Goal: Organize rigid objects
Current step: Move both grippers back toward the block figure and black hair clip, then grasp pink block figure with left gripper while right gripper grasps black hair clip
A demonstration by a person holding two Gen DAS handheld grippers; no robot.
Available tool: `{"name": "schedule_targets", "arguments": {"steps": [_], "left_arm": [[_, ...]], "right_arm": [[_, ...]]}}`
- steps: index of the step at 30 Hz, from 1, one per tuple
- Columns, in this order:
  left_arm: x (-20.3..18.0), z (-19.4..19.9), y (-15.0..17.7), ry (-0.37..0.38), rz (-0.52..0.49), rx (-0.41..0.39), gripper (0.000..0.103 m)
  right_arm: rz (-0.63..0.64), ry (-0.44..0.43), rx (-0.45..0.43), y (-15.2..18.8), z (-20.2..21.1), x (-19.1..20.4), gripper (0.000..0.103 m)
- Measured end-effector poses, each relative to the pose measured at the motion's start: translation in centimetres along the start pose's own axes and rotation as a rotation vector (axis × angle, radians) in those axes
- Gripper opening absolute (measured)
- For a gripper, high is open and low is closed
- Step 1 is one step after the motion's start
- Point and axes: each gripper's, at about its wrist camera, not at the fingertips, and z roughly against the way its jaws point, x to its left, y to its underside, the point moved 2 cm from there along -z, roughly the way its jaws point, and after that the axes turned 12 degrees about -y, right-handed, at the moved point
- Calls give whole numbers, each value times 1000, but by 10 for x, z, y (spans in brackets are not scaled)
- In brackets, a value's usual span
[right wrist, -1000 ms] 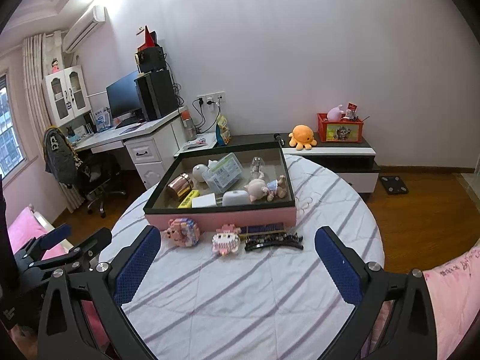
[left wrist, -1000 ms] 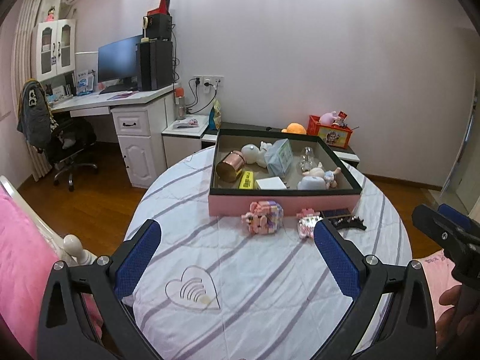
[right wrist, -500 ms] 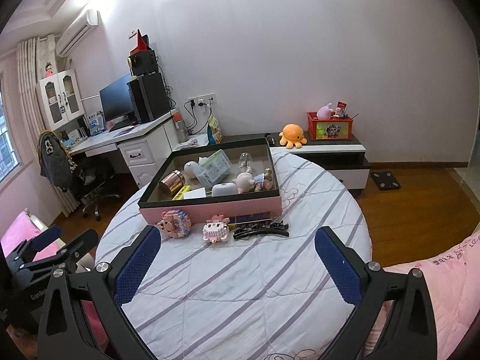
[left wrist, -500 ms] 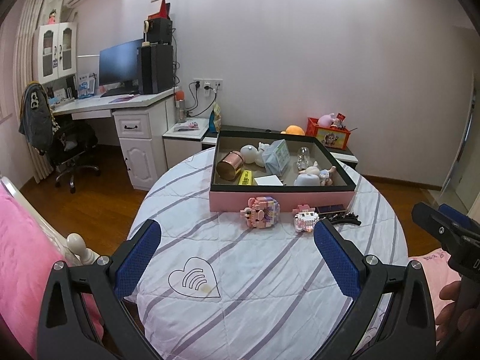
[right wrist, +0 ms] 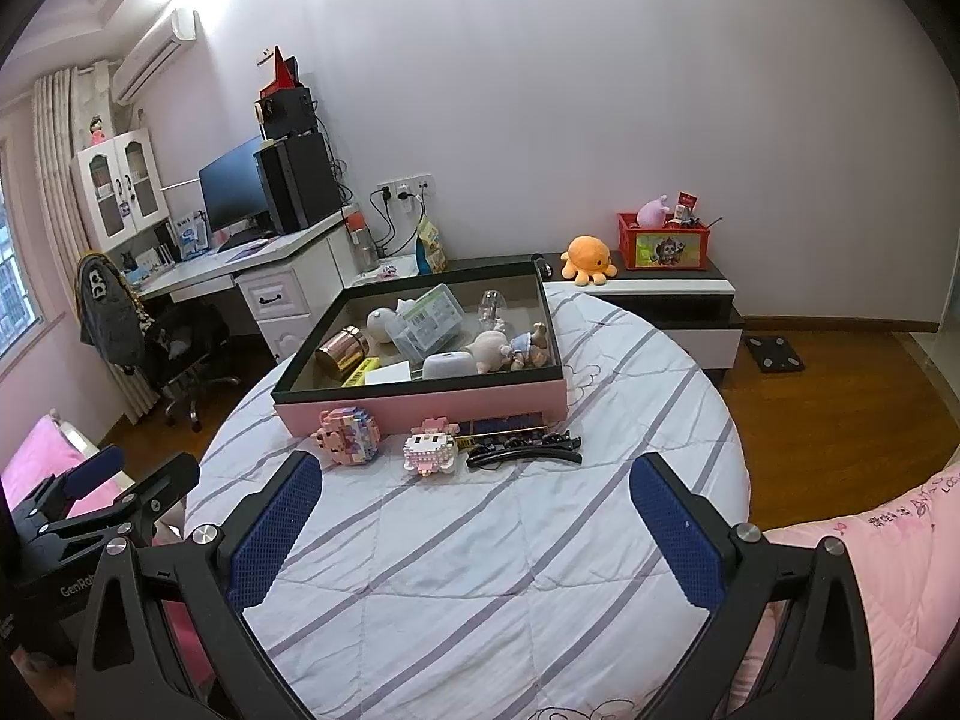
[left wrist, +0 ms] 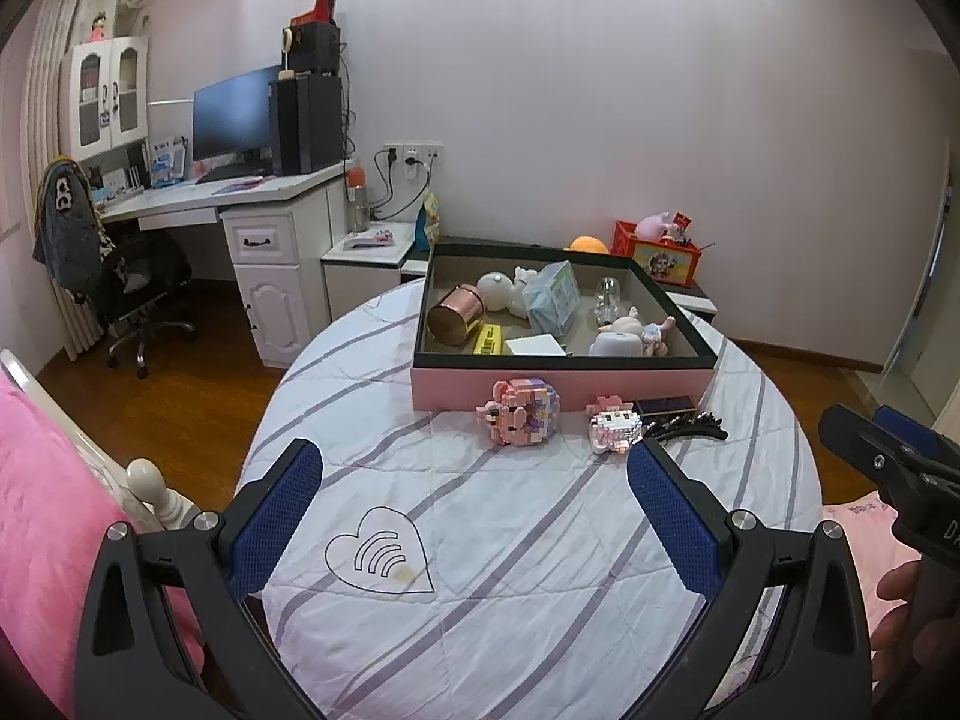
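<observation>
Pink and purple building bricks form a small toy pig (left wrist: pixel 519 409) on a round table (left wrist: pixel 480 540) covered in white cloth with lilac stripes. Seen from the left wrist camera, the pig sits at about 12 o'clock from the left gripper (left wrist: pixel 474 516), touching or nearly touching the front wall of a shallow pink box (left wrist: pixel 561 381) with a black rim. Just right of the pig, toward 1 o'clock, stands a white brick figure (left wrist: pixel 615 431). Beside that lie a dark flat strip (left wrist: pixel 666 405) and black hair clips (left wrist: pixel 687 427).

Inside the box, from left to right, are a copper cup (left wrist: pixel 457 317) on its side, a yellow bar (left wrist: pixel 487 339), a white round toy (left wrist: pixel 498 291), a clear plastic case (left wrist: pixel 552 295), a white card (left wrist: pixel 535 346), a small glass bulb (left wrist: pixel 607 300) and a pale doll (left wrist: pixel 639 333) lying down.

The left gripper's blue-padded fingers are spread wide apart with nothing between them, over the near part of the table. At 3 o'clock the right gripper's black tips are in view. From the right wrist camera, the right gripper (right wrist: pixel 477 528) is likewise spread wide and empty, with the toys at 12 o'clock.
</observation>
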Motion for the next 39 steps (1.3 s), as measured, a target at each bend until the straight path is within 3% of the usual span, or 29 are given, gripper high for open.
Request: {"name": "schedule_targets", "arguments": {"steps": [8,16,22,31,39], "left_arm": [[-11,-32,3,7,-1,54,103],[-33,-84,5,-4,-33,123,103],[-42,-122,6,-23,-41,176,103],[-54,-158,9,-43,-67,219,103],[-64,-180,7,-59,-86,252,103]], "right_arm": [[-5,34,60,2,-30,-18,103],[-34,78,219,16,-100,-54,103],[-39,89,291,25,-140,-68,103],[-26,61,335,23,-172,-73,103],[45,107,365,19,-192,-67,103]]}}
